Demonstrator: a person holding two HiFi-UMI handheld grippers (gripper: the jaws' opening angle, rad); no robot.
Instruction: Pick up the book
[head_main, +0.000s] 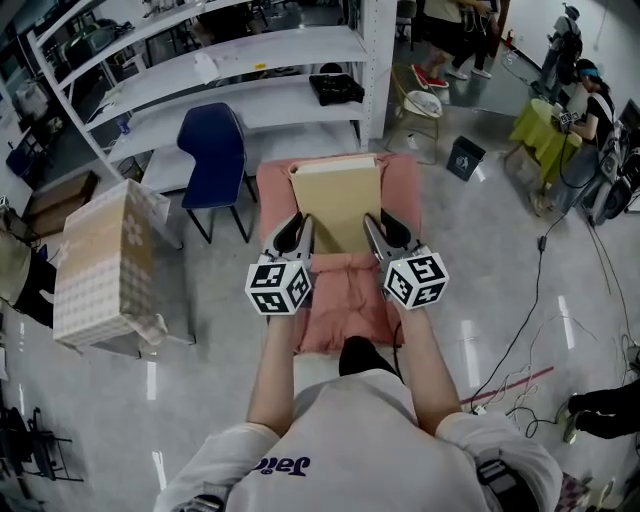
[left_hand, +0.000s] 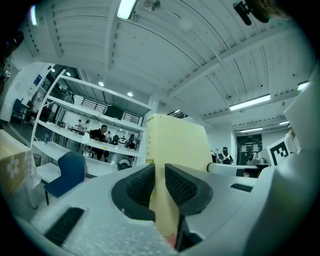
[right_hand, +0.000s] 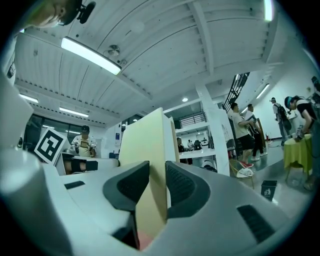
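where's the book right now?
Head view, centre: the book is clamped at its near edge by the left hand-held gripper and right hand-held gripper, over the pink cloth, blue chair to its left.

Cream book (head_main: 335, 203), pink cloth (head_main: 340, 300)

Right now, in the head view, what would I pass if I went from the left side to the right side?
patterned box → blue chair → left gripper → book → right gripper → black bin → yellow-green table
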